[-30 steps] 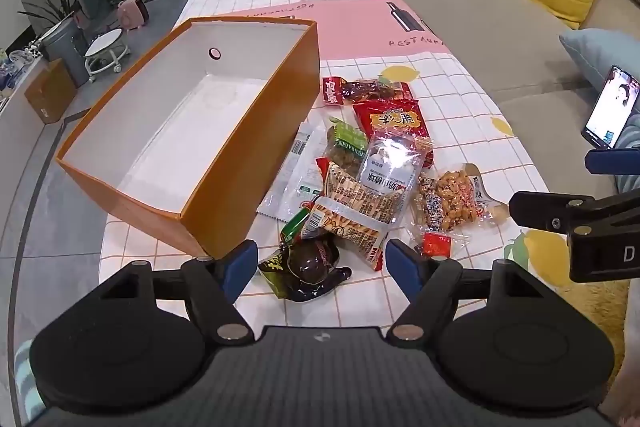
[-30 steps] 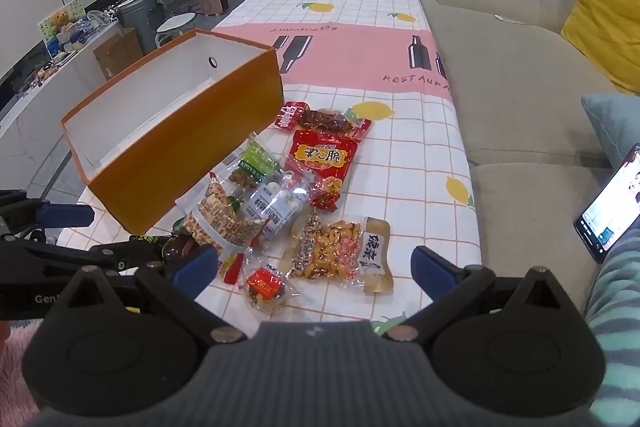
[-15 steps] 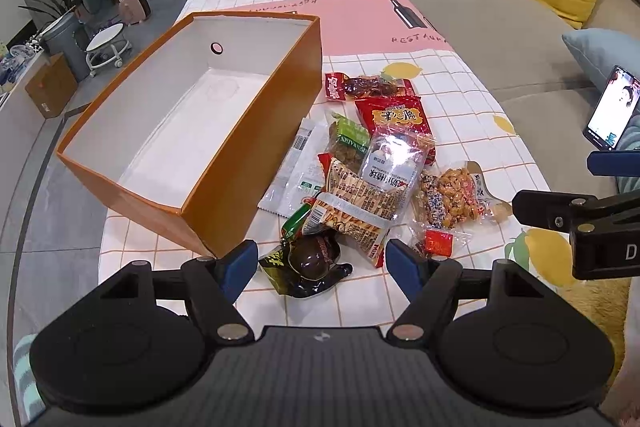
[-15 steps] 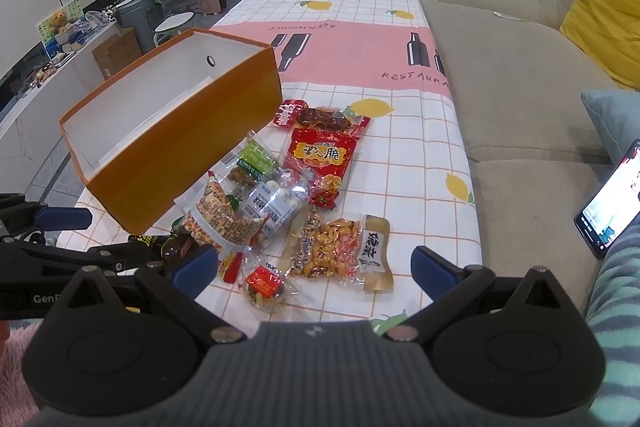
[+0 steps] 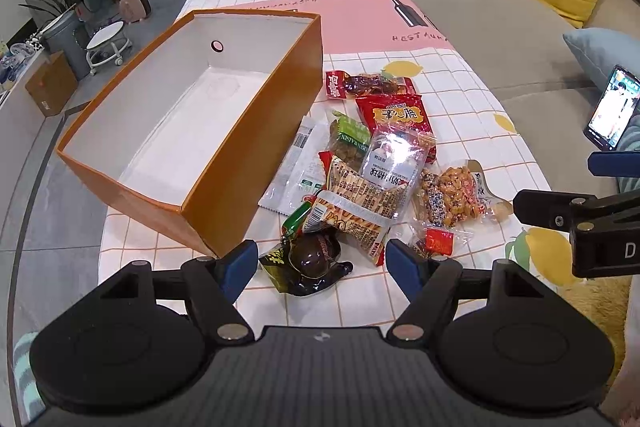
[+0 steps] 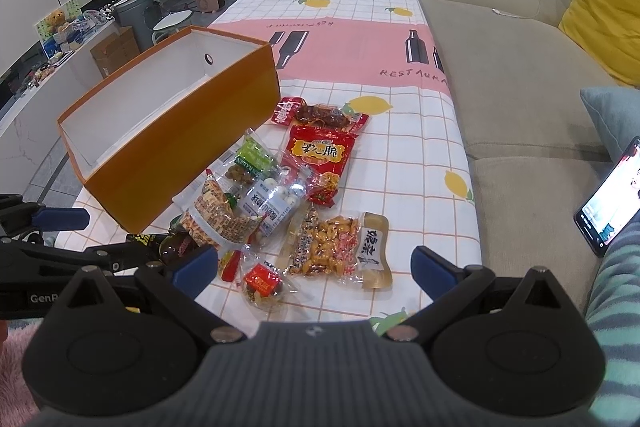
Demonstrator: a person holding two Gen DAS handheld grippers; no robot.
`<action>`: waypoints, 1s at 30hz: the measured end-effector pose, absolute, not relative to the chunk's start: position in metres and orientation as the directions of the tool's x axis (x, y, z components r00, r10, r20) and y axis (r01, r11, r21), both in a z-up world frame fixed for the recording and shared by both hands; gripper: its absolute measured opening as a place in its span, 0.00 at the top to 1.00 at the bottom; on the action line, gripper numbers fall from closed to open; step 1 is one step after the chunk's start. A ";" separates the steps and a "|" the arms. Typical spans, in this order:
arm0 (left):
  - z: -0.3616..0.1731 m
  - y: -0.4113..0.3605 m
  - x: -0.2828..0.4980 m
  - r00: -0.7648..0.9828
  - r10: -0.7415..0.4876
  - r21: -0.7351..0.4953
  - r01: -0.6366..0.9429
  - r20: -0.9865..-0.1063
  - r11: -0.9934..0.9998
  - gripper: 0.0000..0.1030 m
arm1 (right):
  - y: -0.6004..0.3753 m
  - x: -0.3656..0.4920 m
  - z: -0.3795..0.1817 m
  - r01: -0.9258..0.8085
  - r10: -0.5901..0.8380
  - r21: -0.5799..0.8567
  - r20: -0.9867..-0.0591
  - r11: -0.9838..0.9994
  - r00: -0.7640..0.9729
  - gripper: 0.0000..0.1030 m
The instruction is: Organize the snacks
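Left tongs (image 5: pixel 322 261) agape over dark packet (image 5: pixel 308 261); right tongs (image 6: pixel 316 265) likewise

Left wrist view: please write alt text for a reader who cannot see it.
An open left gripper hovers over a dark brown snack packet at the near edge of a snack pile on a lemon-print tablecloth. An empty orange box sits left of the pile, and the right gripper's fingers enter from the right.
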State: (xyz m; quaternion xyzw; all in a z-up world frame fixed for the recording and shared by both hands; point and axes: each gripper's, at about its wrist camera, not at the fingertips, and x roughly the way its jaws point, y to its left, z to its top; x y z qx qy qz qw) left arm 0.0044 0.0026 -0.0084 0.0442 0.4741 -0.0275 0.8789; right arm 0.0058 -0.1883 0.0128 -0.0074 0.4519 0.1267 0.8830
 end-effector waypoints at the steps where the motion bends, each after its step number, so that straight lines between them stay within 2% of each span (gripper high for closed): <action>1: -0.008 0.003 0.005 0.549 -0.006 0.052 0.090 -0.836 0.995 0.17 | -0.188 0.006 0.013 -0.231 0.217 0.102 -0.800 0.968 0.559 0.04; 30: -0.010 0.002 0.004 0.547 -0.010 0.043 0.084 -0.837 0.996 0.17 | -0.189 0.007 0.012 -0.228 0.213 0.100 -0.805 0.969 0.553 0.04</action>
